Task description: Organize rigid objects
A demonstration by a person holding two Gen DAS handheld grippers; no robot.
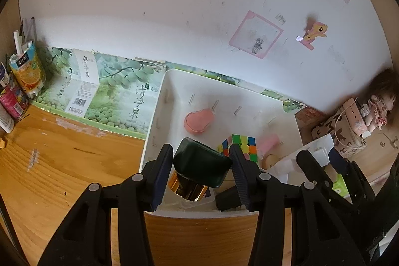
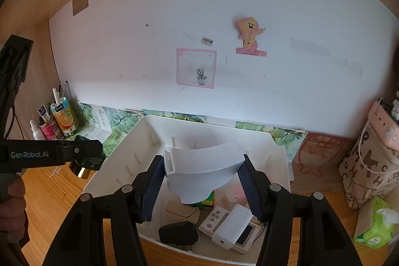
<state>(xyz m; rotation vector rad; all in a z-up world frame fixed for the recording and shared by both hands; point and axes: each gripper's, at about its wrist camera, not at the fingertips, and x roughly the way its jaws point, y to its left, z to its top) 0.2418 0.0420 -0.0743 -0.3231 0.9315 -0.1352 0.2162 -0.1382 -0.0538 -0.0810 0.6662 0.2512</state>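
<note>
While the left wrist view looks down along its own fingers, the left hand-held gripper (image 1: 201, 161) is clamped on a dark green bottle with a gold cap (image 1: 199, 166), carried just over the near edge of the white bin (image 1: 159, 101). Inside the bin lie a pink oval case (image 1: 197, 122) toward the far wall, a colour cube (image 1: 240, 145) just right of the bottle, and a pale pink piece beside the cube. At the bin's right side the right hand-held gripper (image 1: 316, 156) shows with a white part between its fingers. Left of the bin sits a green printed box (image 1: 109, 91) on the wooden tabletop (image 1: 62, 161).

From the right wrist view, the right hand-held gripper (image 2: 202, 173) is closed on a curved white plastic piece (image 2: 203, 166), held above the bin's middle. Only this view shows the bin's near end: a black adapter (image 2: 178, 232), a white device with buttons (image 2: 230, 226) and a small brown box. It also shows the left hand-held gripper (image 2: 86, 156) from the side, bottle gripped, just outside the bin's left wall, and a tissue pack (image 2: 376, 228) well right of the bin.

Sorting looks well under way: several things already lie in the bin, while the two held items remain to be set down.
</note>
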